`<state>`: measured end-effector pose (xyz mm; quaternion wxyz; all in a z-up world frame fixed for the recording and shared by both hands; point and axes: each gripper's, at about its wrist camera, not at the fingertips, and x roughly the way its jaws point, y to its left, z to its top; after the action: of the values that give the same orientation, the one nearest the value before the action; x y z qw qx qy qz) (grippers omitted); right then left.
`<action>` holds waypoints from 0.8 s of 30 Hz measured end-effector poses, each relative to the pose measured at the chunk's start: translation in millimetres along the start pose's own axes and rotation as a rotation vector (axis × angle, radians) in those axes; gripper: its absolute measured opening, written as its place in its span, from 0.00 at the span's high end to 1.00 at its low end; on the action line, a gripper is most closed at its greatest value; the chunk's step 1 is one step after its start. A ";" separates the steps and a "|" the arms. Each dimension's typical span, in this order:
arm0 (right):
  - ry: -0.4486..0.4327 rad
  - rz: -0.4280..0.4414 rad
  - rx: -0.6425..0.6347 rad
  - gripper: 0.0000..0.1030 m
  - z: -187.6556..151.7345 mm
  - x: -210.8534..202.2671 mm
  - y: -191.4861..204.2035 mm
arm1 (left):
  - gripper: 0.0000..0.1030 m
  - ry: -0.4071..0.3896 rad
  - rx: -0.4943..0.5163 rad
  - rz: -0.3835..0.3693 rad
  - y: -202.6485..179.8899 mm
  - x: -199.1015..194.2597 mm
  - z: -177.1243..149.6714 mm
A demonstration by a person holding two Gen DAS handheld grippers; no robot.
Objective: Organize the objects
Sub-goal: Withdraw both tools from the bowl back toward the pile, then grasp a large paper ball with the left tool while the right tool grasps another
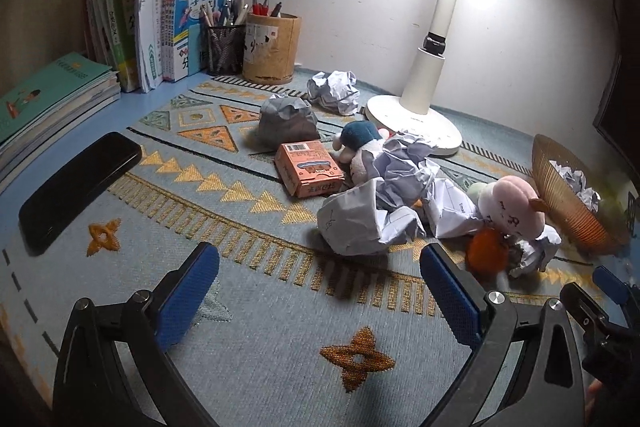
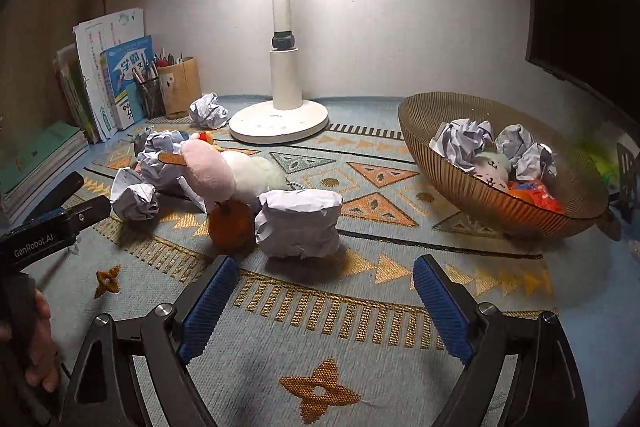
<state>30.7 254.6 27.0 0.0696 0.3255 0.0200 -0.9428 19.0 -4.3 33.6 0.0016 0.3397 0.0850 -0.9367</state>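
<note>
- Paper, crumpled into a blocky wad [image 2: 299, 223], is seen at the centre of the right wrist view, just above the gap between the blue pads; it lies on the patterned mat [image 2: 360, 327], touching or nearly touching a small orange ball [image 2: 231, 225] at its left.
- The right gripper [image 2: 320, 303] is shown with its tongs wide apart and nothing between them; the wad is ahead of the fingertips and is not yet enclosed.
- The left gripper [image 1: 320, 291] is likewise spread and empty, low in the left wrist view, with a larger heap of crumpled sheets [image 1: 384, 203] just above its pads.
- The step in hand is judged to be the pickup of the blocky wad for the basket [image 2: 472, 195], which sits tilted at the right of the right wrist view and already holds paper balls and small toys.
- To do it well, the pads should be advanced until the wad's widest part is between them, and closure should be gentle but full, since crumpled paper gives and may slip.
- The orange ball and the pink plush toy [image 2: 208, 173] behind it should be left outside the grip; an approach slightly from the right of the frame is advised.
- Further out, an orange box [image 1: 310, 167], a blue-capped plush [image 1: 360, 139] and a black case [image 1: 76, 187] are left on the mat, with the lamp base [image 2: 280, 121], pen holders [image 1: 256, 43] and books [image 1: 160, 15] towards the upper left.
</note>
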 end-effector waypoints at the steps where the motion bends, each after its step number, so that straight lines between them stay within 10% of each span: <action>1: 0.006 0.007 0.001 0.13 -0.1 0.9 -0.1 | 0.02 0.008 0.011 -0.014 -1.2 2.0 1.4; 8: 0.218 0.306 0.195 0.13 14.8 35.2 -20.0 | 0.02 0.109 0.192 -0.195 -7.4 21.7 17.5; 19: 0.179 0.160 0.124 0.13 33.8 72.2 -7.7 | 0.17 0.142 0.227 -0.201 -7.2 46.4 24.8; 24: 0.181 0.181 0.120 0.44 31.8 72.4 -7.4 | 0.33 0.140 0.224 -0.255 -8.1 46.6 24.6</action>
<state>-46.1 250.8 7.3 0.1328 0.4133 -0.0594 -0.8989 -33.0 2.3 23.8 -0.1609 0.3884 0.0224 -0.9071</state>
